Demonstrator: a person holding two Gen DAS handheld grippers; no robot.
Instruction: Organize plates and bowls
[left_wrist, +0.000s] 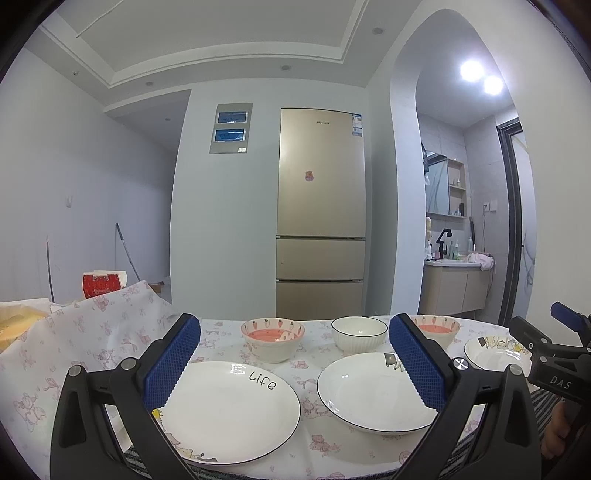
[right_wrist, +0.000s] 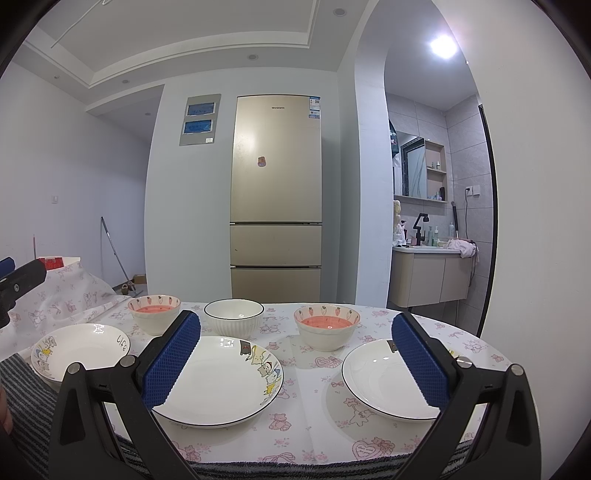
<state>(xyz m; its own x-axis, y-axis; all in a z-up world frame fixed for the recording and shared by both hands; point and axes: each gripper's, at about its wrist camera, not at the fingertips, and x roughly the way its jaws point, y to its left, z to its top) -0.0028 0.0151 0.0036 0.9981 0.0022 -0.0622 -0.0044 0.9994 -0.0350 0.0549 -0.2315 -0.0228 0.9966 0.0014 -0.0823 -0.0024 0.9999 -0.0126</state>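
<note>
Both tongs hang wide apart and hold nothing: the left gripper (left_wrist: 293, 365) over the near table edge, the right gripper (right_wrist: 295, 363) beside it. From left to right on the patterned cloth (right_wrist: 295, 424) lie the "life" plate (left_wrist: 229, 410), the cartoon plate (right_wrist: 218, 384) and the right plate (right_wrist: 384, 380); behind them stand the left pink bowl (right_wrist: 154, 312), the white ribbed bowl (right_wrist: 233, 315) and the right pink bowl (right_wrist: 327, 326). All look like glazed ceramic, so probably stiff, heavy, slippery and chippable; a plate is best pinched at its raised rim, a bowl across its wall.
</note>
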